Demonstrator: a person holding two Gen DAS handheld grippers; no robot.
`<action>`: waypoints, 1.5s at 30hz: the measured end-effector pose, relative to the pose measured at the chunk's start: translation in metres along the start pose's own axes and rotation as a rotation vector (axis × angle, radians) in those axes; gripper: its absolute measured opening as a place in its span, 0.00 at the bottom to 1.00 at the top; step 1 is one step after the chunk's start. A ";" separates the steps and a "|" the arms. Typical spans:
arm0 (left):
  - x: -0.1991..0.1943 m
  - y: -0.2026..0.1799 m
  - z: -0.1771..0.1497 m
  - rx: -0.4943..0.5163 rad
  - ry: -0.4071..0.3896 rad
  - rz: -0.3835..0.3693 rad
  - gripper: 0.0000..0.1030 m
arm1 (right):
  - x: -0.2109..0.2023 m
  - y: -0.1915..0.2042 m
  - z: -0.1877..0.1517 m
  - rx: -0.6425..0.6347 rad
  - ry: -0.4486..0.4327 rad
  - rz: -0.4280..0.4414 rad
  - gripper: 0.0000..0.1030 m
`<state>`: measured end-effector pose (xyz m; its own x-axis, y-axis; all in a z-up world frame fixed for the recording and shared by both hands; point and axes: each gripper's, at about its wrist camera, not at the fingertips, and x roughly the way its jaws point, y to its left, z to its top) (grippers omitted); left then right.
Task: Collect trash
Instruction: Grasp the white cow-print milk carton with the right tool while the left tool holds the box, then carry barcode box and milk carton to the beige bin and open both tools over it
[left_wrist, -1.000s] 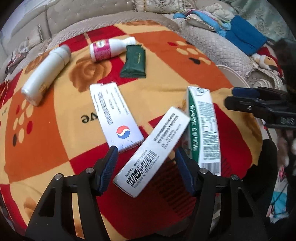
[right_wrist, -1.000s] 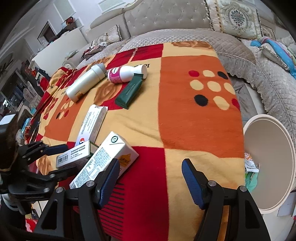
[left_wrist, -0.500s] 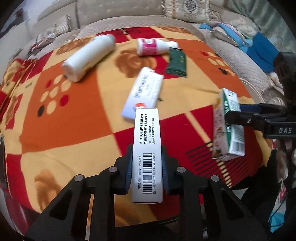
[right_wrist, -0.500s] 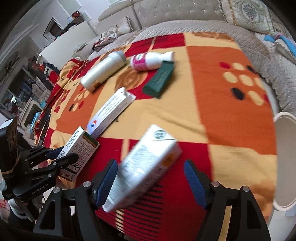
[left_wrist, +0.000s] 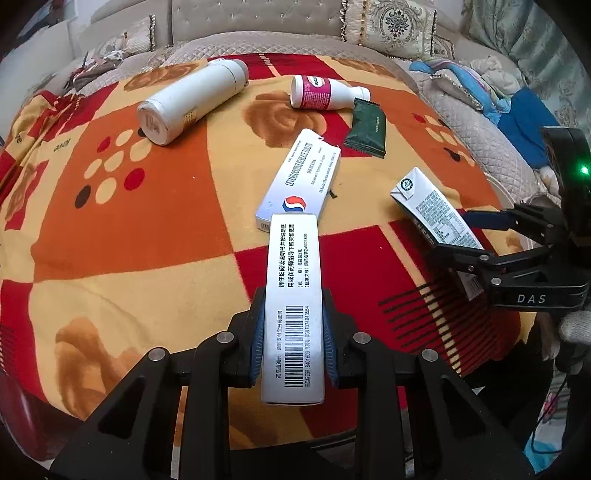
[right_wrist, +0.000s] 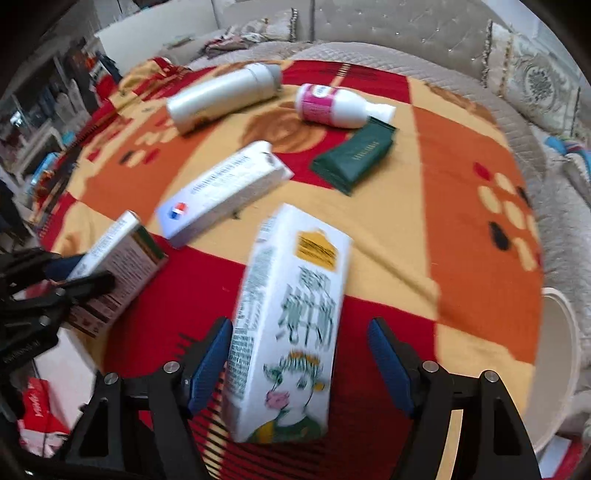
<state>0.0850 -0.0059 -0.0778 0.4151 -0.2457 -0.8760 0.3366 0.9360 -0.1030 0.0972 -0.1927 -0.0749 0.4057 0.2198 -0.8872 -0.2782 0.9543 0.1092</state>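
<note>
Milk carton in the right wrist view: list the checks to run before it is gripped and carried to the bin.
1. Left gripper shut on the barcode box: ok.
2. Right gripper closed on the milk carton: not ok, jaws stand wide.
3. Carton centred between the fingers: not ok, it lies against the left finger with a gap at the right one.
4. Carton apart from the white-blue box: ok.
5. Bin in view: ok, at the right edge.
6. Room inside the bin: cannot tell.

Flask (left_wrist: 192, 101) at 11 o'clock on blanket (left_wrist: 110, 229); bottle (left_wrist: 325, 92) at 12, touching packet (left_wrist: 365, 129); flat box (left_wrist: 299, 184) centre.
</note>
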 end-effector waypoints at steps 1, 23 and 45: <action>0.002 -0.001 0.000 -0.002 0.003 -0.002 0.24 | 0.001 -0.004 -0.001 0.012 0.010 0.006 0.72; -0.015 -0.017 -0.001 -0.039 -0.050 -0.024 0.24 | -0.017 -0.015 -0.016 0.040 -0.109 0.090 0.50; 0.008 -0.151 0.043 0.137 -0.068 -0.115 0.24 | -0.070 -0.121 -0.061 0.240 -0.207 0.034 0.50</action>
<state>0.0740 -0.1598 -0.0491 0.4222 -0.3698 -0.8276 0.4950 0.8589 -0.1312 0.0495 -0.3354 -0.0536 0.5752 0.2655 -0.7737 -0.0914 0.9608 0.2618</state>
